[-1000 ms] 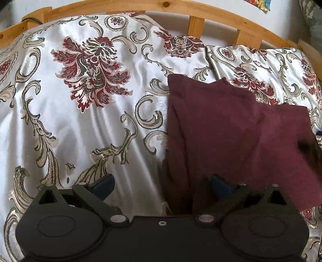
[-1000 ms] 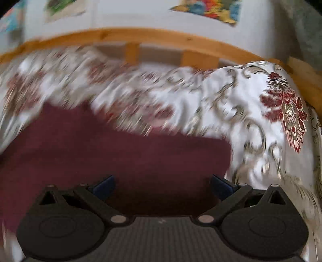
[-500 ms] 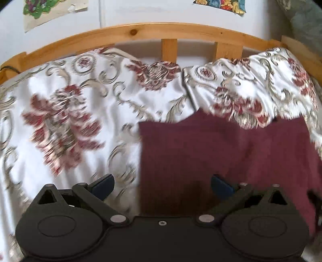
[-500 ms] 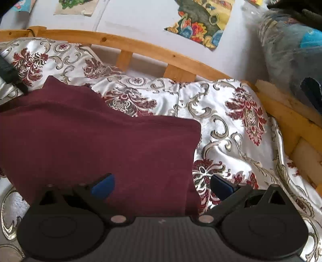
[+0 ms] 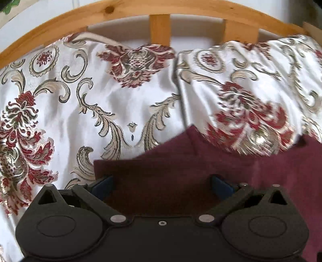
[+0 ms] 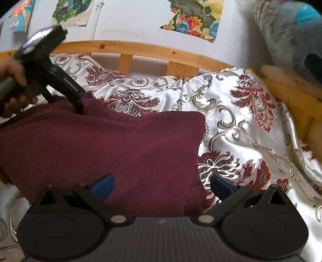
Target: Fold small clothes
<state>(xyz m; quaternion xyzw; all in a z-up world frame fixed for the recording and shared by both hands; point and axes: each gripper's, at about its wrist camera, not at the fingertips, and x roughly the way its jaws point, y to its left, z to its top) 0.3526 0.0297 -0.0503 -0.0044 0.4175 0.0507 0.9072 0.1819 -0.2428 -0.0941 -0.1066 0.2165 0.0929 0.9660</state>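
A dark maroon garment [image 6: 112, 147] lies folded flat on the floral satin bedspread [image 6: 237, 125]. In the left wrist view the garment [image 5: 181, 173] fills the lower right, its far left corner just ahead of my left gripper [image 5: 162, 184], which is open and empty above the cloth. My right gripper [image 6: 161, 184] is open over the garment's near right edge, holding nothing. The left gripper also shows in the right wrist view [image 6: 78, 104], its tips touching the garment's far left corner.
A wooden slatted headboard [image 6: 145, 50] runs along the far edge of the bed, with a wooden side rail [image 6: 297, 92] at the right. Colourful pictures [image 6: 193, 18] hang on the white wall. A plastic-wrapped bundle [image 6: 291, 30] sits at the upper right.
Both grippers have pulled back and tilted up, so more headboard and wall show. The left gripper has shifted right, over the garment's far left corner. The garment lies still.
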